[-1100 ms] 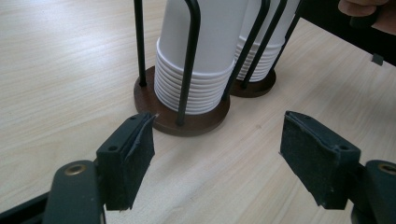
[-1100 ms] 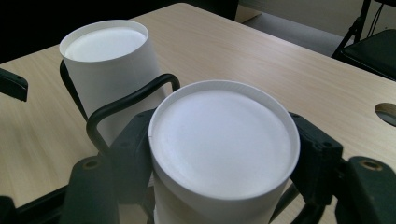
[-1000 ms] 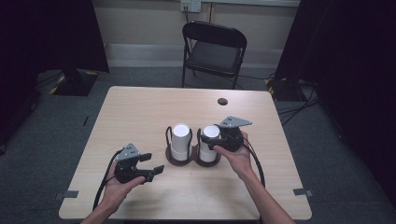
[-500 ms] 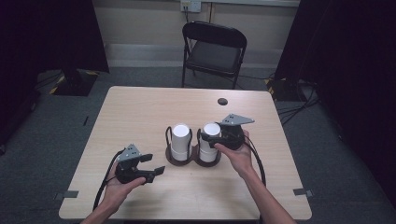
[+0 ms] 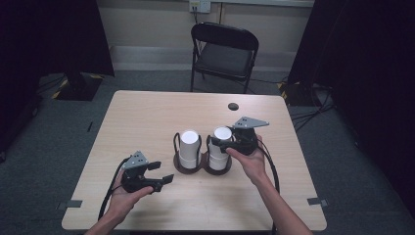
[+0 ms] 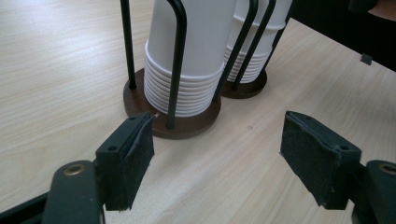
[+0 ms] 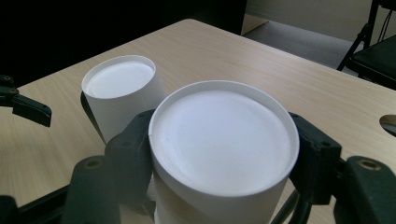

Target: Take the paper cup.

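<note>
Cup stacks, two, white, nested upside down, each in a black wire holder (image 6: pixel 177 60) mid-bench (image 5: pixel 147 117). Right stack (image 5: pixel 221 147): top cup pinched by right hand-held gripper (image 7: pixel 224 154); judged step, lifting one off, needing a straight upward pull. Left stack (image 5: pixel 189 148): untouched. Left hand-held gripper (image 5: pixel 157 174), spread, nearer the person than the holder.

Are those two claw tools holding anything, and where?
The right gripper clasps the top cup of the right cup stack near its upturned base. The left gripper holds nothing.
</note>
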`<state>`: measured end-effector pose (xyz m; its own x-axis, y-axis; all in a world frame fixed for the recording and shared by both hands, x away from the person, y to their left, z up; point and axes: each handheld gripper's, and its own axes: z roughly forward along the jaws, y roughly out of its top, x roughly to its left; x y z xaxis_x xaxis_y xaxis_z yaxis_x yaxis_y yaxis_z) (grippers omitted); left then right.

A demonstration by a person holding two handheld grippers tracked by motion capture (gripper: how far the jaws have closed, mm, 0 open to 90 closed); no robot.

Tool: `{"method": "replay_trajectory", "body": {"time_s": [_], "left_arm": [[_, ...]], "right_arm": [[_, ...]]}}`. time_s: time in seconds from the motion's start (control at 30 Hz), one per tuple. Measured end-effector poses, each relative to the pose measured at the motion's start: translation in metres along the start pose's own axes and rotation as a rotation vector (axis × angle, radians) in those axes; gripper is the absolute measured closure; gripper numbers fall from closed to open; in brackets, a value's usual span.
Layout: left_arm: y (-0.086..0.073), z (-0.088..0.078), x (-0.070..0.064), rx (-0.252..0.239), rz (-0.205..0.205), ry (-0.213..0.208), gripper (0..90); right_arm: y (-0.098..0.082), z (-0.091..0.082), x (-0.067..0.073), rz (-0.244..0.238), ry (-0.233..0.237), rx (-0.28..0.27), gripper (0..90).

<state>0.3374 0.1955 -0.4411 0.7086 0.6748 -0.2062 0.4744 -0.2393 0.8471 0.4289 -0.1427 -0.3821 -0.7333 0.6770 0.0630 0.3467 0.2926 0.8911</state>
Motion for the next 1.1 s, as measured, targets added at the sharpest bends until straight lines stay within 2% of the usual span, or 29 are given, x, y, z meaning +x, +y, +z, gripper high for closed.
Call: {"method": "replay_trajectory", "body": {"time_s": [0.43, 0.8, 1.1], "left_arm": [[0.000, 0.001, -0.001, 0.010, 0.015, -0.002, 25.9], [0.000, 0.001, -0.001, 0.011, 0.019, 0.003, 25.9], [0.000, 0.001, -0.002, 0.020, 0.023, 0.007, 26.1]], "right_arm": [[0.009, -0.007, 0.001, -0.005, 0.004, -0.029, 33.4], [0.014, -0.013, 0.002, -0.006, 0.001, -0.033, 33.5], [0.015, -0.016, 0.002, 0.010, 0.005, -0.042, 33.6]]}}
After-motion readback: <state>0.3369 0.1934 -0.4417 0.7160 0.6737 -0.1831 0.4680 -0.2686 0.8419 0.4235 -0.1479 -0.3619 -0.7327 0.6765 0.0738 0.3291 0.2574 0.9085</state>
